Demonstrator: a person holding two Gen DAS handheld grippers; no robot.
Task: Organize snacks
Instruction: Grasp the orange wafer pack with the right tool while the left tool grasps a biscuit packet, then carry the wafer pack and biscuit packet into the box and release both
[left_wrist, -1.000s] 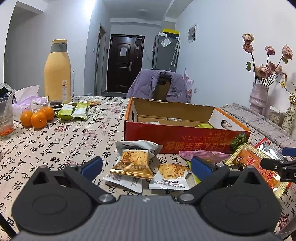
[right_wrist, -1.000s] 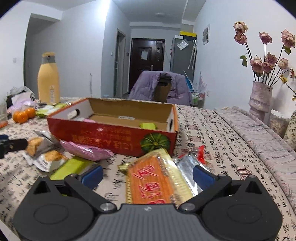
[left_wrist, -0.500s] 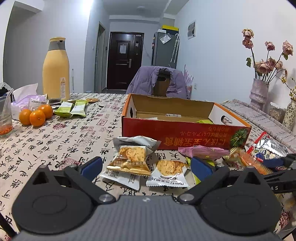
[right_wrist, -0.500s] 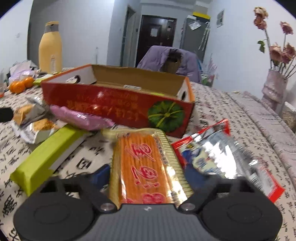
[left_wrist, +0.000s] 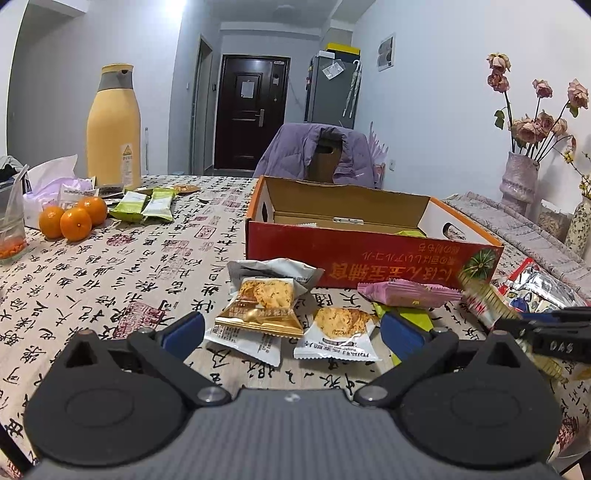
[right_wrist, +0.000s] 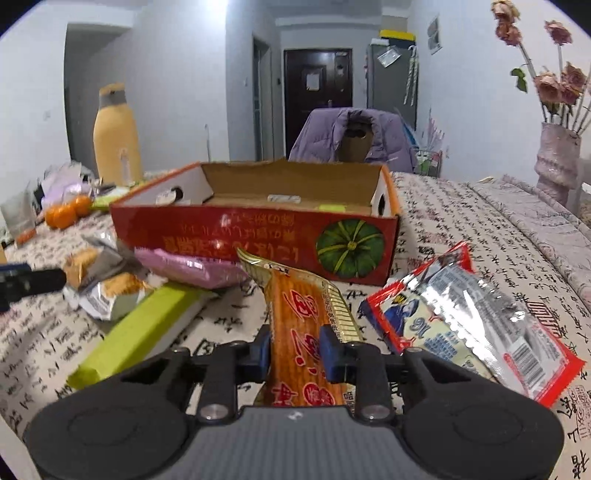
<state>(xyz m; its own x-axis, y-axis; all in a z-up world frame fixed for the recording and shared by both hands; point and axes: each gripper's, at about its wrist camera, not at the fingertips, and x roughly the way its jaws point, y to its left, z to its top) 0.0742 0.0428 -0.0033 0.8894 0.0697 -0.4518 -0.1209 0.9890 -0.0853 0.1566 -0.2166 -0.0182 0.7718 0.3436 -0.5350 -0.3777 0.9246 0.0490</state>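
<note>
**Right tongs closing on the orange packet**

Closing, the right gripper (right_wrist: 294, 349) has both blue pads pressed on the orange snack packet (right_wrist: 301, 325), its far end tipped up off the tablecloth (right_wrist: 461, 236). Only this view shows the pinch (the left camera catches it blurred at its edge). Spread wide, the left gripper (left_wrist: 291, 328) holds nothing above two cracker packets (left_wrist: 295, 314). Beyond lie a green bar (right_wrist: 144, 328), a silver bag (right_wrist: 476, 317), then the red carton (right_wrist: 258, 240).
</note>
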